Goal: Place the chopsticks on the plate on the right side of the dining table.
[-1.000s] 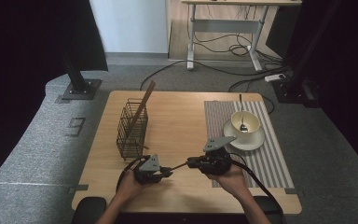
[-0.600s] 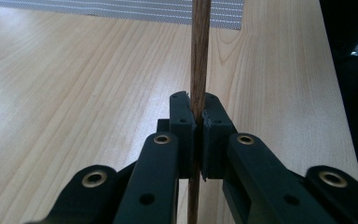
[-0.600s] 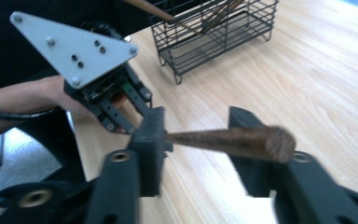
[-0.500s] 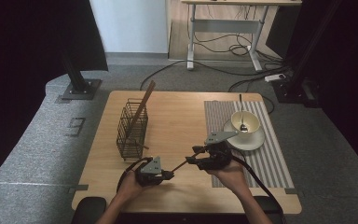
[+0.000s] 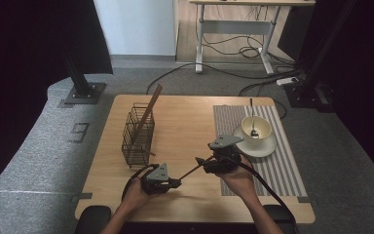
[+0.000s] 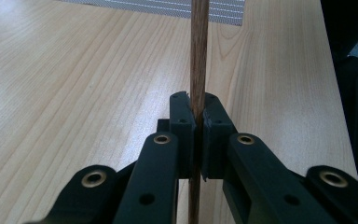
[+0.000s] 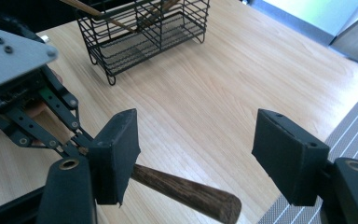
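Two tongs: left gripper [image 5: 174, 184] clamped on the stick [image 7: 186, 190], right gripper [image 7: 196, 154] wide open, empty, at its 3 o'clock; stick could droop, one-ended grip.

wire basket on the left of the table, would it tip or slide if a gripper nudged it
The wire basket looks light: thin black wire, mostly open mesh, so a nudge would probably slide it on the smooth wooden table. It stands taller than it is wide, and a long wooden stick leans out of its top, so a high push might tip it.
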Demonstrator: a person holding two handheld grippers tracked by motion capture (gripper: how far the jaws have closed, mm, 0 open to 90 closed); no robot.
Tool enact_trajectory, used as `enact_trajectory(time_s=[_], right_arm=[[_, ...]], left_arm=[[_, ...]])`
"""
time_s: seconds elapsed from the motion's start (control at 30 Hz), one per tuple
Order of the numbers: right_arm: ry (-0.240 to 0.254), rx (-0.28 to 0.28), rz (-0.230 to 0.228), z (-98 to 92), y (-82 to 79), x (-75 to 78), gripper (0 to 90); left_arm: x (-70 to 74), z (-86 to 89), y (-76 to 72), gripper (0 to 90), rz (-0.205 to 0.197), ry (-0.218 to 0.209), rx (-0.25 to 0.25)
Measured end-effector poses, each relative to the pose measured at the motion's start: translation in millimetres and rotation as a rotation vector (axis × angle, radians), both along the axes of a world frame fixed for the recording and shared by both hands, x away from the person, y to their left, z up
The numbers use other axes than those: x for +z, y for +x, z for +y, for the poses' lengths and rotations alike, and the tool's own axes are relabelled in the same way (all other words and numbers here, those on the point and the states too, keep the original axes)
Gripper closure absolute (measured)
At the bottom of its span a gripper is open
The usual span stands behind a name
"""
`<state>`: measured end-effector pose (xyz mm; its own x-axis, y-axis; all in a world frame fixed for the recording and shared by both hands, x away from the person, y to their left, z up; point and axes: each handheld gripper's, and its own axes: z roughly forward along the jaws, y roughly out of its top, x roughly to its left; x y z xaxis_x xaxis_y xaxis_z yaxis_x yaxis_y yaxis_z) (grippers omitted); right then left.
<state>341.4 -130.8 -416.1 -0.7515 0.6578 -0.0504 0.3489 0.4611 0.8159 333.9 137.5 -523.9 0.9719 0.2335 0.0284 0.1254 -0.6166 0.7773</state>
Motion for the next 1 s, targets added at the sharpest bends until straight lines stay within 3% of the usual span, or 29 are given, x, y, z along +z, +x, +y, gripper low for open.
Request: enact_trajectory(time_s=[0.27,0.33,0.47,0.57,0.73,1.0], right_arm=[[-0.024,-0.047,0.024,-17.3,6.1,-16.1,30.8],[-0.014,-0.07,0.054,-26.2,8.2,-26.2,30.8],[-0.009,-0.073,0.066,-29.5,7.4,-30.1,30.8],[-0.01,-0.054,0.046,-29.9,4.4,-25.3,30.5],[-0.019,-0.021,0.059,-31.8,-0.1,-19.9,26.7],[-0.057,0.081,0.128,-24.6,-9.1,-25.5,29.1]], left_arm=[[3.1,4.4,0.3,84.8,-0.012,-0.029,0.003],[6.0,6.3,-0.8,84.6,-0.026,-0.038,-0.009],[4.9,4.9,-1.2,84.7,-0.02,-0.023,-0.021],[3.1,3.3,-0.9,84.8,0.001,-0.016,-0.027],[-0.3,0.8,0.1,84.8,0.028,0.019,-0.039],[-3.8,-3.6,-0.4,84.7,0.056,0.06,-0.063]])
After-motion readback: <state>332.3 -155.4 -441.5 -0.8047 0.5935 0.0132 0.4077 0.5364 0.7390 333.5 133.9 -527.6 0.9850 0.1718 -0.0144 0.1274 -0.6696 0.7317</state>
